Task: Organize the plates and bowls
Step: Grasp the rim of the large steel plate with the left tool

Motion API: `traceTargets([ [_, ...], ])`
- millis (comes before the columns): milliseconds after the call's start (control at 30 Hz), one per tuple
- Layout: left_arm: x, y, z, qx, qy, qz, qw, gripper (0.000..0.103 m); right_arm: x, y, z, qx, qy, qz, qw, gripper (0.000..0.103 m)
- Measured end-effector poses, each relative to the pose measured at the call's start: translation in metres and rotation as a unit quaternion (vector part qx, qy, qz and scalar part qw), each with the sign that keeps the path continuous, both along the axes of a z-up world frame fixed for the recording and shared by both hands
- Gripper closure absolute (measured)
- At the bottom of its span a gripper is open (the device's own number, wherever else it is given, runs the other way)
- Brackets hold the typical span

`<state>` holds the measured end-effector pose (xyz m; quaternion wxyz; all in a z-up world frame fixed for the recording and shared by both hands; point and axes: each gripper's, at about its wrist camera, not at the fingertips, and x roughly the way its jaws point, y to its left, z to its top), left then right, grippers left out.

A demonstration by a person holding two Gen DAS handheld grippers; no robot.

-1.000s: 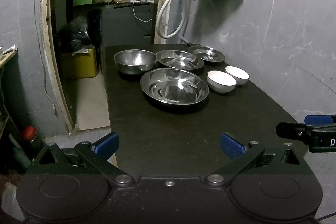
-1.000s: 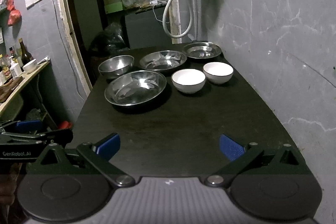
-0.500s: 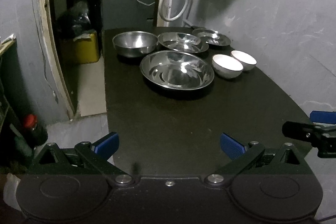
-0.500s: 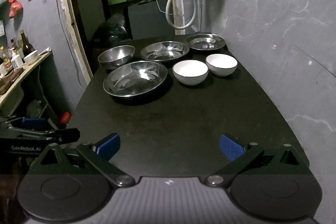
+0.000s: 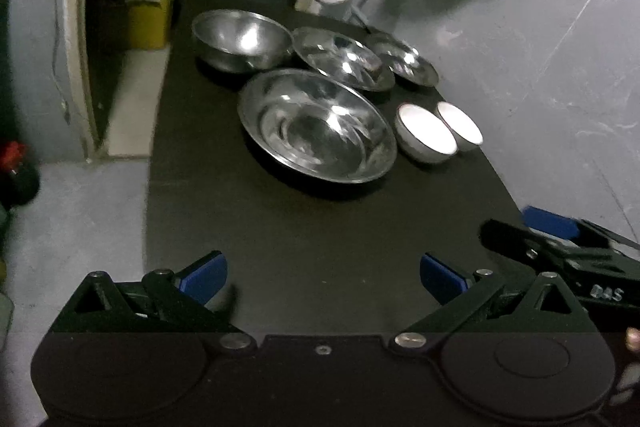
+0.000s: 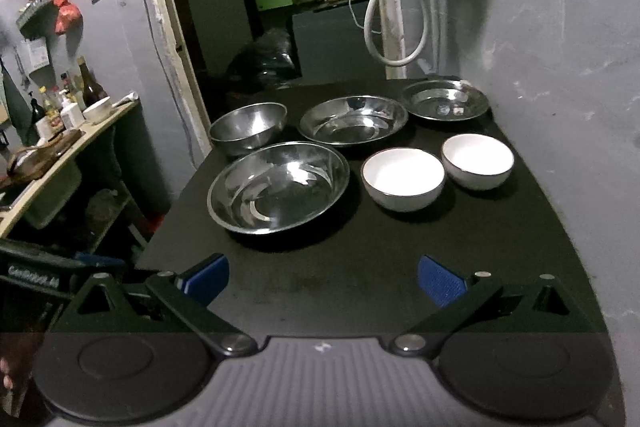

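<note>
Both tongs, left tongs (image 5: 322,273) & right tongs (image 6: 322,275), gaped wide, empty, low over near worktop (image 6: 360,267). L to R: deep steel bowl (image 6: 248,125), big steel basin (image 6: 278,187), steel plates, two white bowls (image 6: 402,177). Approach stage, prob; next needs reach fwd to a rim.

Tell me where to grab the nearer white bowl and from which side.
Probably pinch the near rim of the nearer white bowl, one finger inside and one outside, coming from above with the right gripper, whose jaws are open. The bowl sits upright and empty, its thin rim exposed; the large steel bowl crowds its left and the other white bowl its right.
</note>
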<state>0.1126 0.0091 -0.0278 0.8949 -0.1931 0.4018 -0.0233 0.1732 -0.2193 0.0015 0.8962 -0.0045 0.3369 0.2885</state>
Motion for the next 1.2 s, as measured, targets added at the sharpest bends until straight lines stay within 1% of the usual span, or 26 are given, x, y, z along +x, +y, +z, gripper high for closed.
traceTargets([
  [100,0.008,-0.001,0.004,0.005,0.006,0.008,0.9999,0.001,0.014,-0.001,-0.005,0.015,0.006,0.004,1.0,0.0],
  [233,0.017,0.004,0.008,0.011,0.023,0.045,0.9987,0.001,0.028,-0.001,-0.011,0.029,0.003,0.006,1.0,0.0],
  [300,0.02,0.009,0.011,0.015,0.032,0.055,0.9979,0.002,0.034,0.0,-0.012,0.038,0.007,0.003,0.999,0.0],
  [333,0.024,0.012,0.014,0.023,0.034,0.058,0.9975,0.002,0.039,0.002,-0.012,0.04,0.01,0.0,0.999,0.0],
  [433,0.039,0.023,0.025,0.038,0.026,0.057,0.9973,0.002,0.051,0.005,-0.007,0.055,0.004,-0.008,0.998,0.0],
  [533,0.064,0.037,0.036,0.05,0.004,0.042,0.9979,0.002,0.066,0.012,-0.005,0.061,-0.013,-0.017,0.998,0.0],
  [633,0.102,0.052,0.05,0.069,-0.021,0.027,0.997,0.002,0.087,0.02,-0.001,0.051,-0.022,-0.036,0.998,0.0],
  [767,0.162,0.06,0.064,0.097,-0.051,0.008,0.994,0.001,0.117,0.029,0.002,0.039,-0.036,-0.044,0.998,0.0],
  [900,0.226,0.061,0.075,0.133,-0.036,-0.016,0.9903,0.002,0.146,0.035,-0.001,0.025,-0.027,-0.062,0.997,0.0],
  [1000,0.267,0.062,0.075,0.14,-0.031,-0.035,0.9891,0.002,0.164,0.04,-0.008,0.026,-0.01,-0.074,0.997,0.0],
  [1100,0.308,0.06,0.062,0.145,0.001,-0.051,0.9881,0.002,0.183,0.047,-0.013,0.022,-0.002,-0.081,0.997,0.0],
  [1200,0.346,0.062,0.038,0.13,0.055,-0.059,0.9882,0.006,0.203,0.056,-0.02,0.004,0.011,-0.091,0.996,0.001],
])
